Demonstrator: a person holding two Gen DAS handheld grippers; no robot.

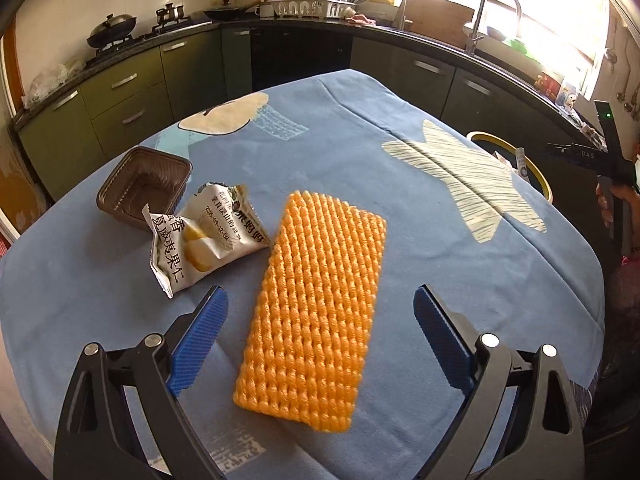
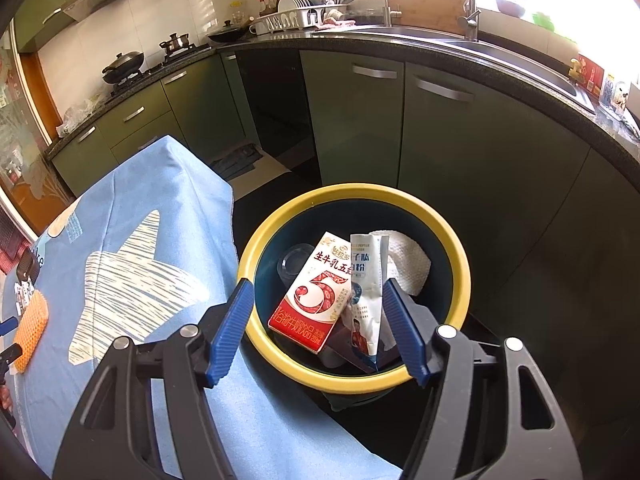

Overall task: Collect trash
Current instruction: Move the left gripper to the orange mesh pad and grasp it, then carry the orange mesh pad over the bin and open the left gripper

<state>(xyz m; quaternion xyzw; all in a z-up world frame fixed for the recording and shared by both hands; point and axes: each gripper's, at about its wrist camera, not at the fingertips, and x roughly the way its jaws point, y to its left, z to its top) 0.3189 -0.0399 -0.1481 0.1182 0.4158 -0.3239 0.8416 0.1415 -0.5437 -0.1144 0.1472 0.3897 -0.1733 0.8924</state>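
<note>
My left gripper [image 1: 320, 300] is open, its blue fingers either side of an orange foam net [image 1: 316, 304] lying on the blue tablecloth [image 1: 360, 140]. A torn white snack wrapper [image 1: 204, 236] and a brown plastic tray [image 1: 144, 184] lie to its left. My right gripper [image 2: 318, 288] is open and empty above a yellow-rimmed bin [image 2: 452, 248] beside the table. In the bin are a red and white milk carton [image 2: 316, 296], a white and blue sachet [image 2: 364, 288], a clear cup [image 2: 294, 264] and white paper [image 2: 408, 264]. The bin rim also shows in the left wrist view [image 1: 540, 172].
The table's right edge [image 2: 228, 216] drops next to the bin. Green kitchen cabinets [image 2: 460, 152] and a dark counter with a sink [image 2: 520, 60] curve behind. A stove with a wok [image 1: 112, 30] and a dish rack [image 1: 308, 6] stand on the far counter.
</note>
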